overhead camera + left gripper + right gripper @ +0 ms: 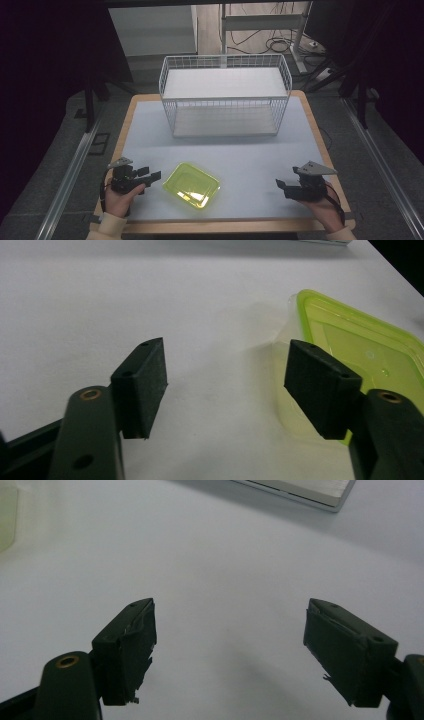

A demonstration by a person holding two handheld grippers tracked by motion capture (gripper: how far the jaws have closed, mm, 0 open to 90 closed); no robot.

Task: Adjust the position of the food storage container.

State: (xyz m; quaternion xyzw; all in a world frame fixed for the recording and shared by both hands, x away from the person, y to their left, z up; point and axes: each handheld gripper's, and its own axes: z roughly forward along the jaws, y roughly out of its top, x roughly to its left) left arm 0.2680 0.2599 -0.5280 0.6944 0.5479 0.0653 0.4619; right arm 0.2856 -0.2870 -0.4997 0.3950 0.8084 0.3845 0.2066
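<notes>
A clear yellow-green plastic container (pixel 192 184) lies flat on the white table near its front edge. My left gripper (pixel 151 175) is just to its left, jaws open and pointing toward it, nothing between them. In the left gripper view the container (pixel 360 347) lies beyond the right jaw, and my left gripper (pixel 225 382) holds nothing. My right gripper (pixel 281 185) rests at the front right, well apart from the container, open and empty. The right gripper view has my right gripper (pixel 230 650) over bare white tabletop.
A white wire basket (pixel 225 95) with two shelves stands at the back middle of the table. Its base edge (pixel 305 491) appears at the top of the right gripper view. Wooden table edges run along both sides; cables lie on the floor behind.
</notes>
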